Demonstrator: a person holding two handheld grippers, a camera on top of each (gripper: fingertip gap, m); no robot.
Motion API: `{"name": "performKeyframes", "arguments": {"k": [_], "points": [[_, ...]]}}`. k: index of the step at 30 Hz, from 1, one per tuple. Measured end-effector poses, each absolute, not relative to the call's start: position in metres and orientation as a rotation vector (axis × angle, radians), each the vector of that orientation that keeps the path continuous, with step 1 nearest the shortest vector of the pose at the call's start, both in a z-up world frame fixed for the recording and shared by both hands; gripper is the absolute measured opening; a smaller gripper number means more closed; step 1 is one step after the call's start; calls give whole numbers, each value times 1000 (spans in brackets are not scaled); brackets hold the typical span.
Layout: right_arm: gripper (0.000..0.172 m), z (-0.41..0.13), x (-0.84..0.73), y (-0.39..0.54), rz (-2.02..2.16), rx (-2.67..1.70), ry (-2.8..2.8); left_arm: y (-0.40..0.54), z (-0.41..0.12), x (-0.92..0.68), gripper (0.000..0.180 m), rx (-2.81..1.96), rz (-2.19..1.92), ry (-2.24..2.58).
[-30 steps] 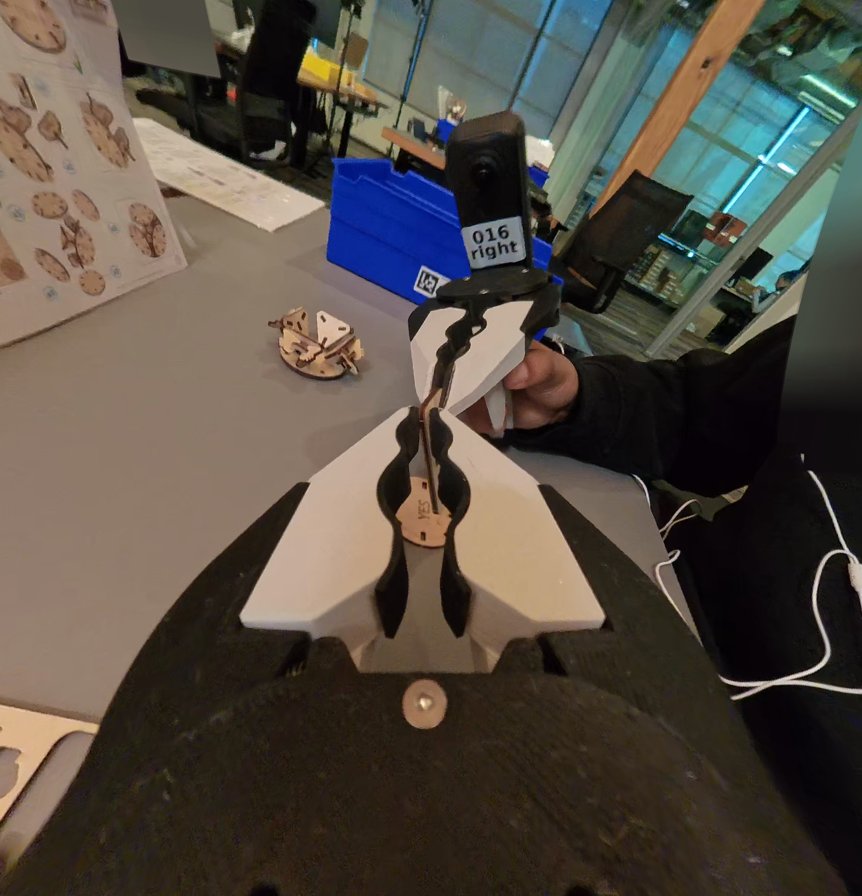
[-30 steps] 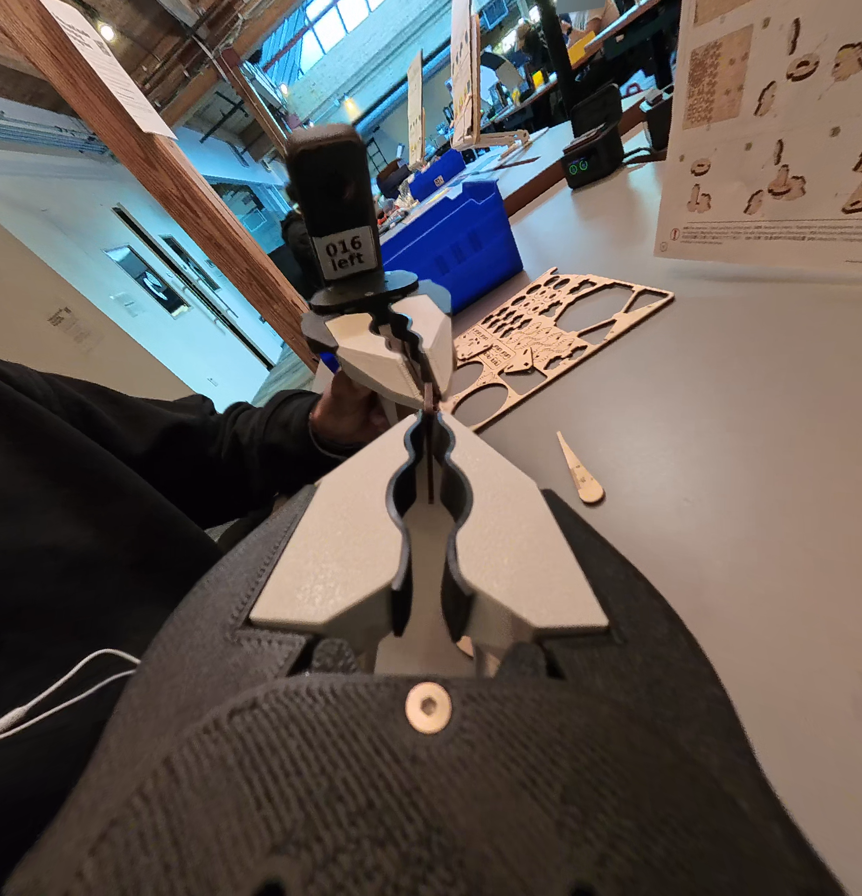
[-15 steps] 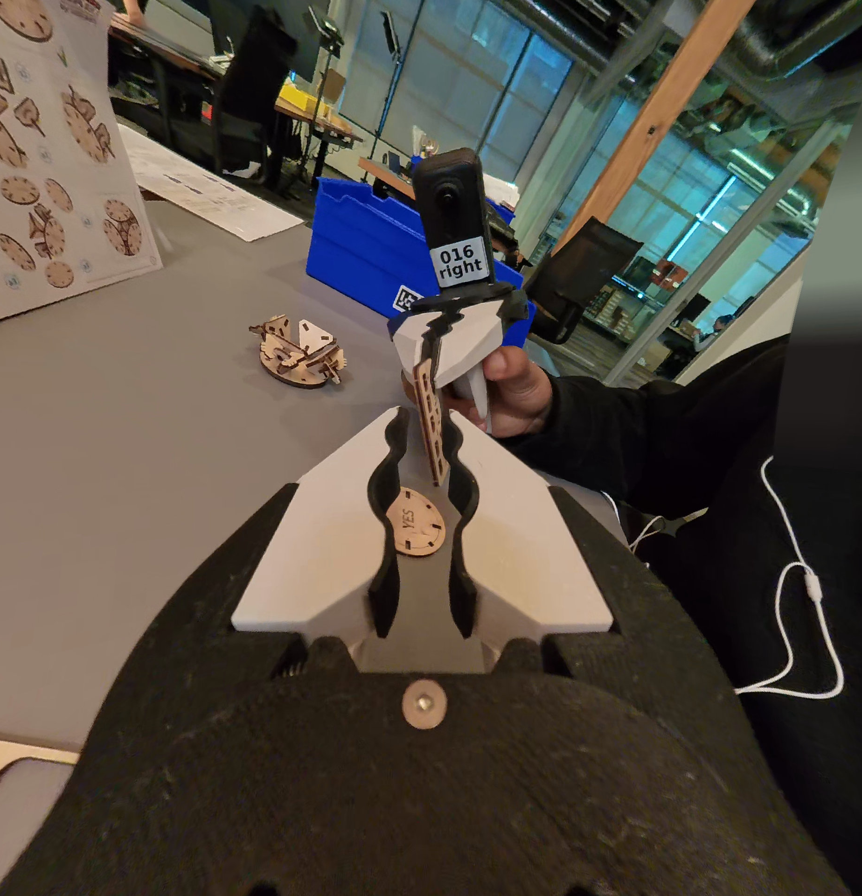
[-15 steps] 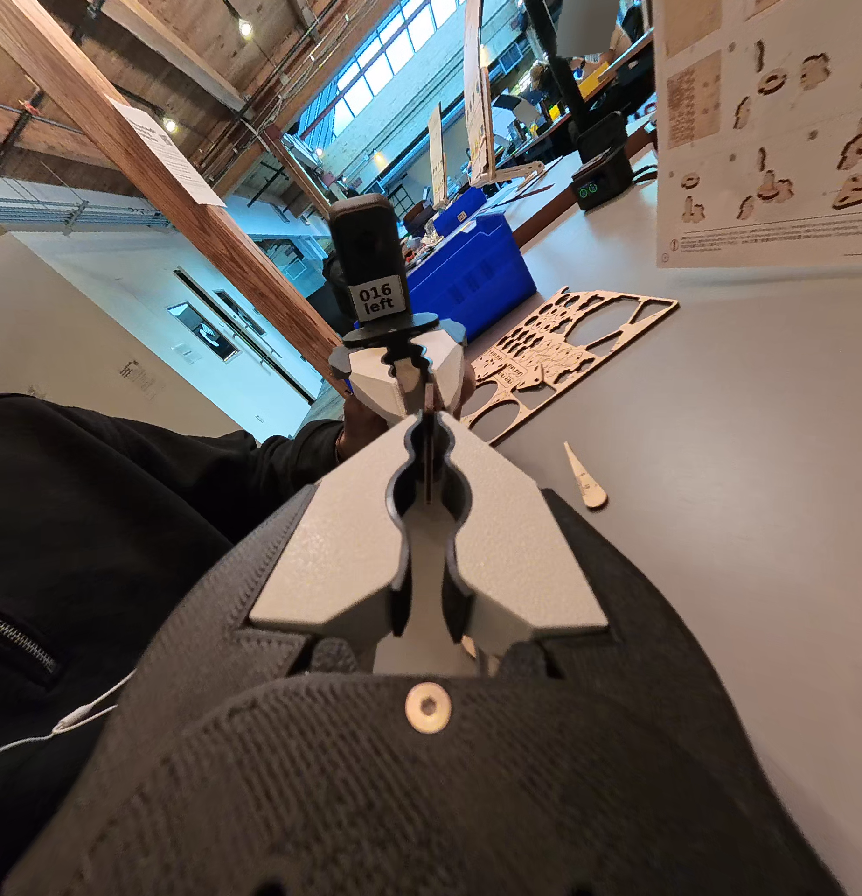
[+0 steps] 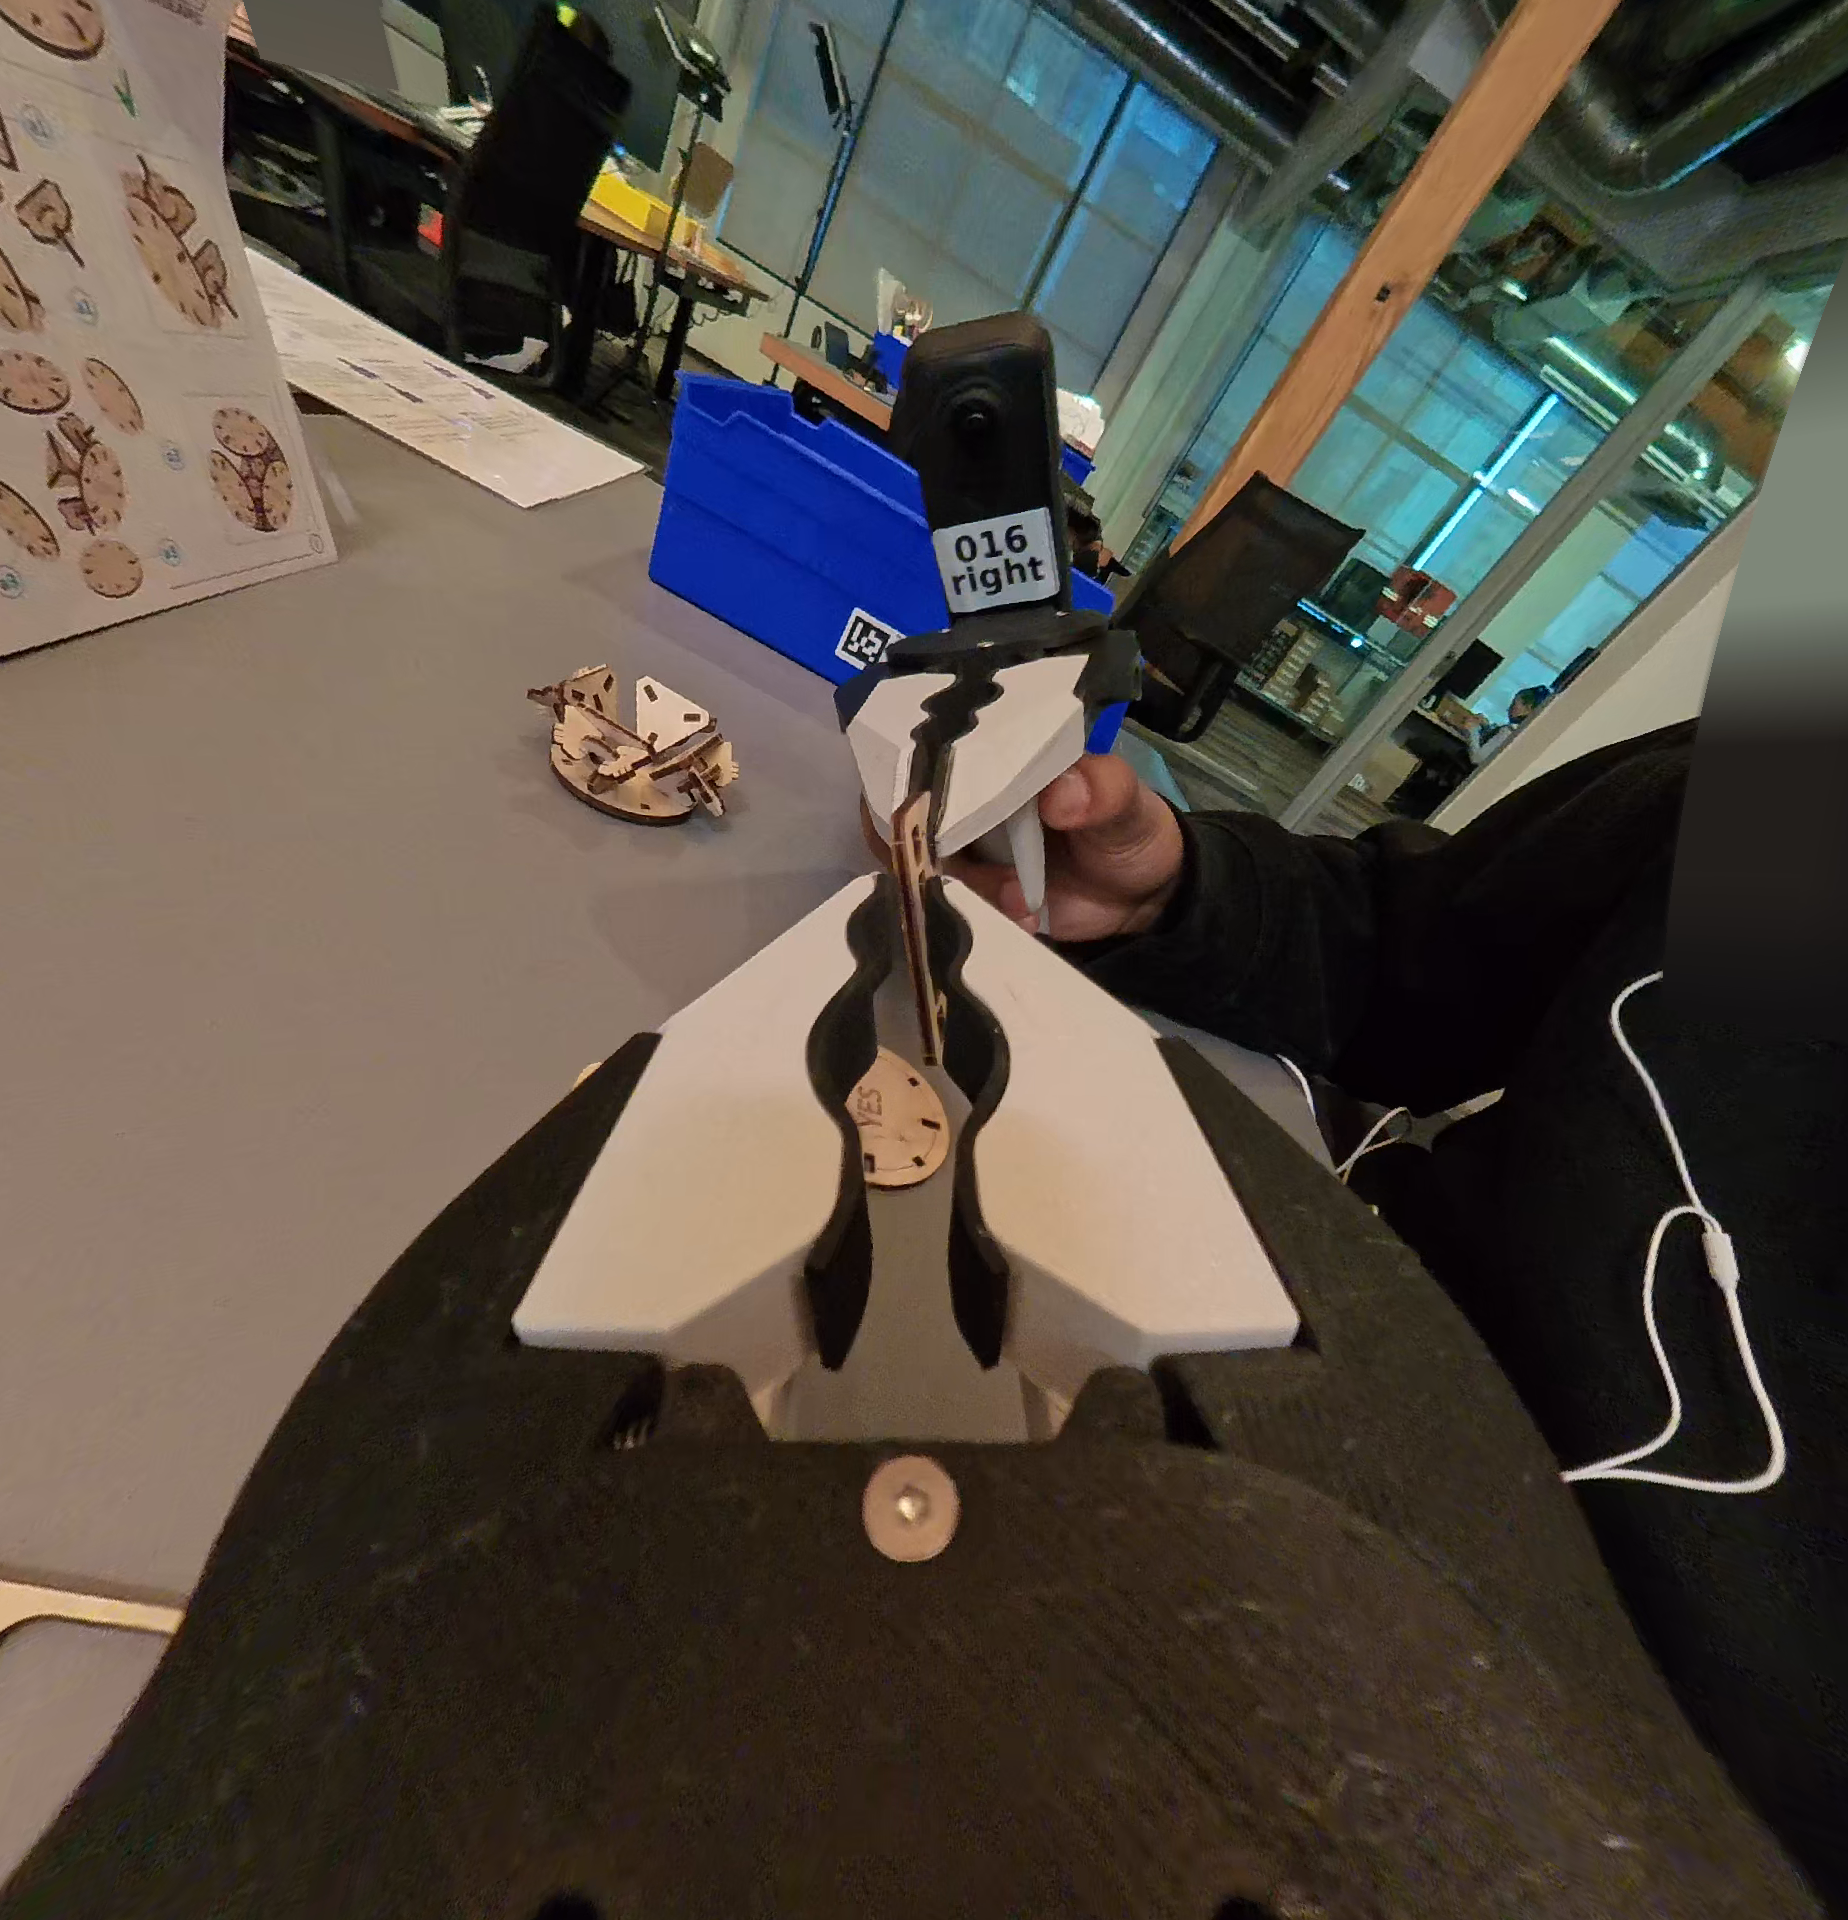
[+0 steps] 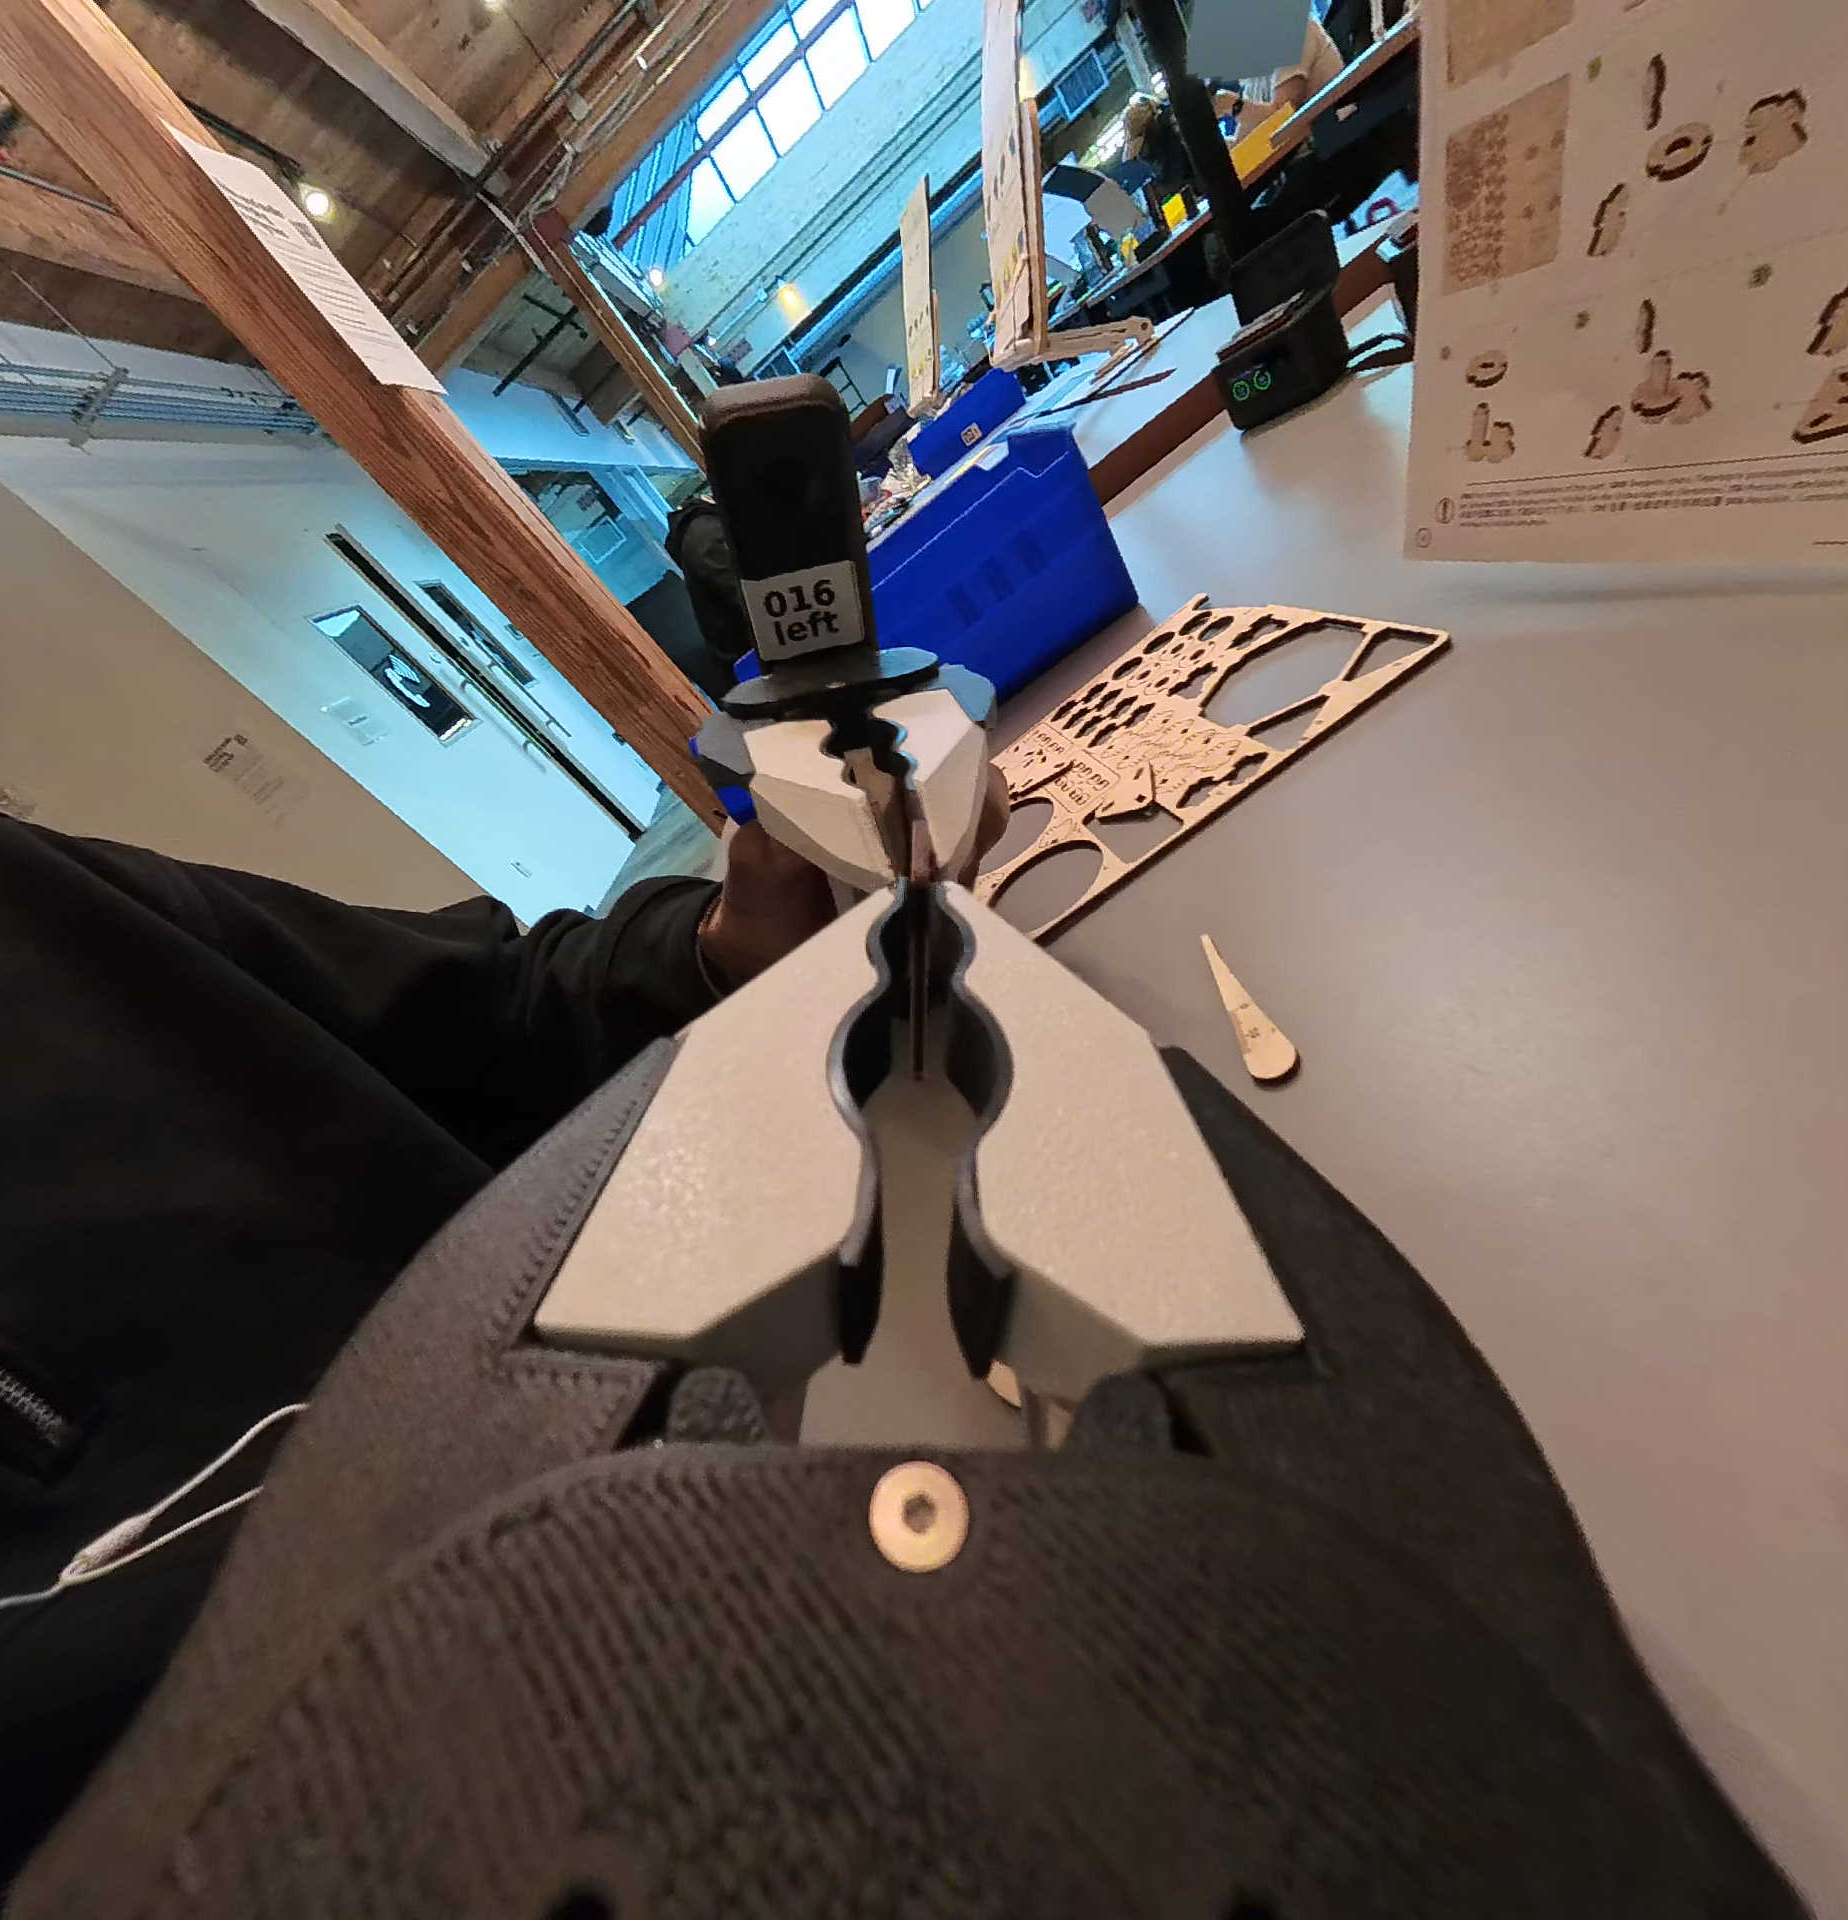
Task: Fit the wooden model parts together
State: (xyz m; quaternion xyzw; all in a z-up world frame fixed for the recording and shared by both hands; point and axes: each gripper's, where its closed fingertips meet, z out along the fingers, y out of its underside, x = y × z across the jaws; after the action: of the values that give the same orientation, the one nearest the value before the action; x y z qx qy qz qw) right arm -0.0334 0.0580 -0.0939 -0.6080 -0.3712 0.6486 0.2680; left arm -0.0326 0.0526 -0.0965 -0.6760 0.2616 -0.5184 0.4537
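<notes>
Grippers meet tip to tip above the surface (image 5: 276, 935), both clamped on one thin wooden strip (image 5: 918, 935)

Left gripper (image 5: 907, 883) pinches the strip edge-on between its fingertips, while the right gripper (image 5: 925, 821), facing it, grips the strip's far end; the strip could snap or twist out if the two hands pull or turn against each other, being thin and held only by narrow pads; it might then drop onto the round wooden disc (image 5: 897, 1132) lying on the surface below; both hands hold their grippers raised and tilted slightly downward, nose to nose; a small wooden assembly (image 5: 634, 743) and a blue bin (image 5: 774, 520) sit farther off; a cut-out wooden sheet (image 6: 1211, 748) and a pointed wooden piece (image 6: 1247, 1013) lie beside them.
</notes>
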Motion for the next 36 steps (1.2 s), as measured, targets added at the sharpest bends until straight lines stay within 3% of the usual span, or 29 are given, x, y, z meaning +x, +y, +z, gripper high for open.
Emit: {"name": "performKeyframes", "arguments": {"k": [20, 27, 36], "points": [[0, -101, -41, 56, 1516, -1664, -1078, 55, -102, -36, 1, -1715, -1171, 663], [0, -112, -44, 56, 957, -1579, -1284, 60, -109, -40, 1, -1792, -1202, 600], [0, -95, -43, 51, 932, -1419, -1301, 54, -92, -39, 1, -1660, -1219, 659]]}}
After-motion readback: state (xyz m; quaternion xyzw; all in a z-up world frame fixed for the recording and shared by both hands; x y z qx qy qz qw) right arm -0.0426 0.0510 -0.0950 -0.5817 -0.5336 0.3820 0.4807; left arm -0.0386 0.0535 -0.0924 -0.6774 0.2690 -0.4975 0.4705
